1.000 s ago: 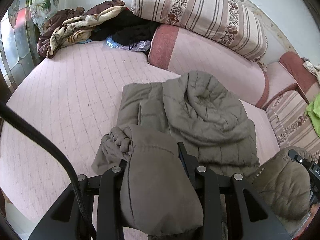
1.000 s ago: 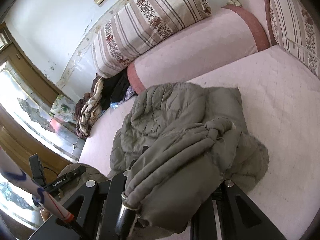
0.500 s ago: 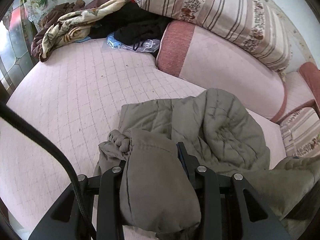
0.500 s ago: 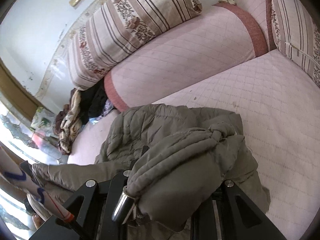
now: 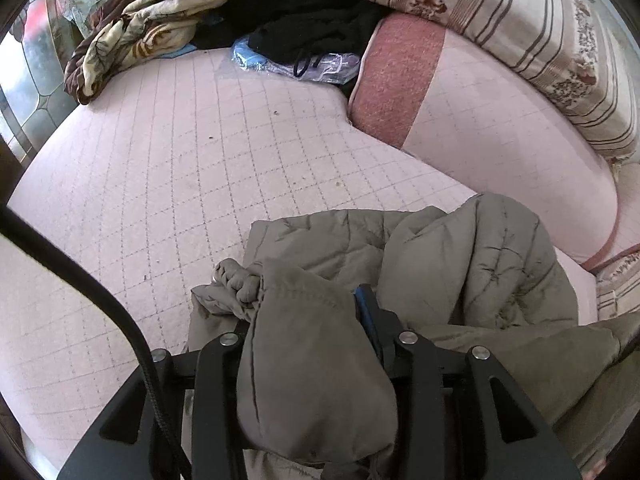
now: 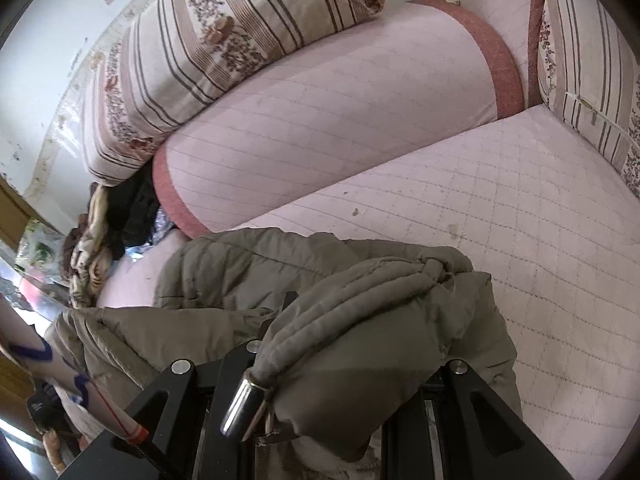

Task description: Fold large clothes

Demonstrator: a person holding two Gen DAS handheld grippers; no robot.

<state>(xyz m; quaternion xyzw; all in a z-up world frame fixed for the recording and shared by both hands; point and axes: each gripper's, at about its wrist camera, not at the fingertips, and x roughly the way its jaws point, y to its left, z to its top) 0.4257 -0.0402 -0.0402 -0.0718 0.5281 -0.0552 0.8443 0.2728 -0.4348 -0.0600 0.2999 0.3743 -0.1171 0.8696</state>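
Note:
An olive quilted jacket (image 5: 460, 256) lies crumpled on the pink sofa seat (image 5: 160, 160). A gathered cuffed end of it is bunched between the fingers of my left gripper (image 5: 304, 308); these jaws are opening, with the fabric still filling the gap and draped over them. In the right wrist view my right gripper (image 6: 360, 320) is shut on another padded fold of the jacket (image 6: 248, 264), and a metal cord end (image 6: 240, 404) hangs off it. Both held ends hover above the jacket's body. The fingertips are mostly hidden by cloth.
A pink bolster backrest (image 5: 480, 128) and striped cushions (image 5: 520, 20) run behind the jacket. A pile of blankets and dark clothes (image 5: 160, 12) fills the far left corner. Another striped cushion (image 6: 580, 60) bounds the right side. A white sleeve with blue marks (image 6: 24, 344) shows at lower left.
Both grippers have carried their jacket ends forward and slightly down towards the backrest. The jacket's body now looks shorter beneath them, and the right-hand end has drawn close beside the left gripper.

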